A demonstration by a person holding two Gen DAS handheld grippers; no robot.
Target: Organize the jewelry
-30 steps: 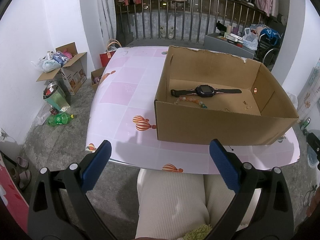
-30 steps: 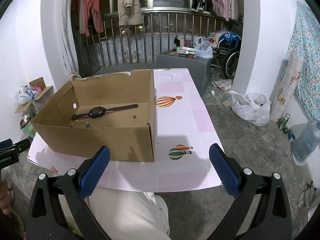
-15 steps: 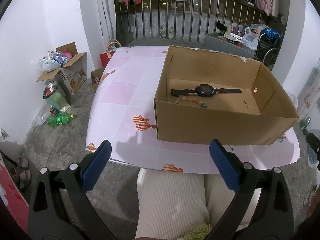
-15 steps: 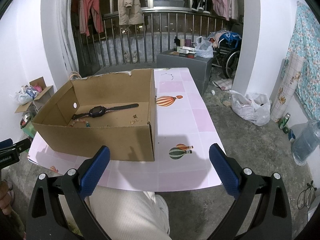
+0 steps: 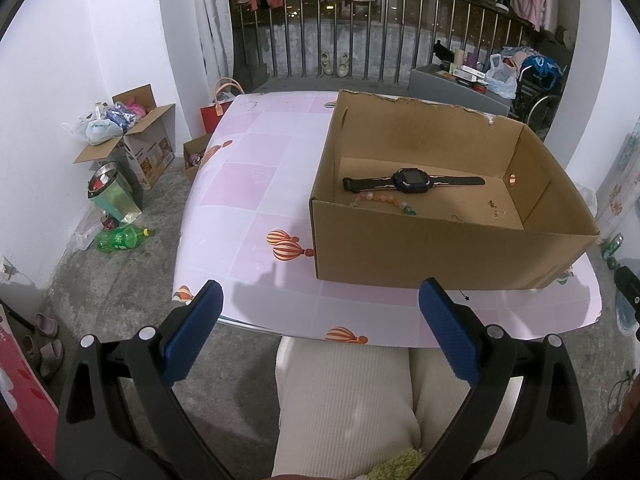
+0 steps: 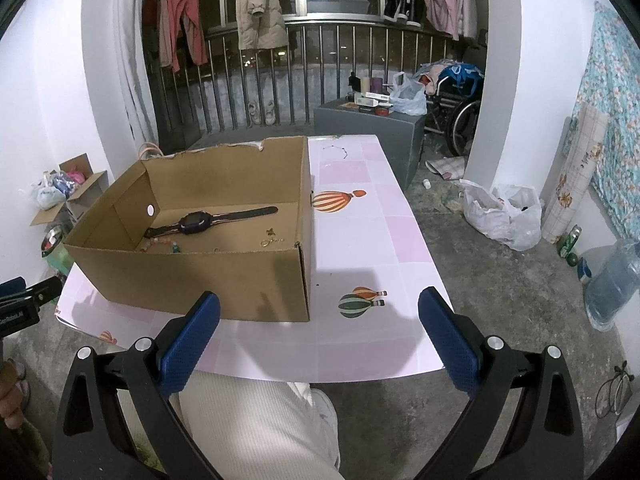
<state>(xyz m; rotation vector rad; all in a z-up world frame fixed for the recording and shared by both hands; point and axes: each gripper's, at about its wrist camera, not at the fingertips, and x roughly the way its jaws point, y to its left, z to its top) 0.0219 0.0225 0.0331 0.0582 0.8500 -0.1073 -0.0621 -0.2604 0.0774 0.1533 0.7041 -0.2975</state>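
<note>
You held both tongs back from the near edge of the worktop [image 5: 256, 184], above your lap. Your left tongs [image 5: 320, 334] stood wide, the blue pads [image 5: 192, 340] well apart and nothing between them. Your right tongs [image 6: 320, 336] were spread just as wide and carried nothing either.

On the pink checked worktop, printed with hot-air balloons, sat an open cardboard box [image 5: 440, 256], its near wall facing you and its far rim torn ragged. The jewelry lay on the box floor. A dark wristwatch [image 5: 412, 181] was stretched flat with its strap out to both sides, toward the far part of the floor. Just in front of it, nearer you and toward the box's left end, a string of pale orange and green beads [image 5: 384, 202] curved along the cardboard; whether it touched the strap I could not tell. Further right, a few small gold pieces [image 5: 496, 210] lay scattered near the right wall, too small to make out; the right wrist view showed them [image 6: 272, 238] close behind the near wall.

On the floor to the left of the worktop lay a green plastic bottle [image 5: 120, 238] beside a metal bin [image 5: 110, 196].
</note>
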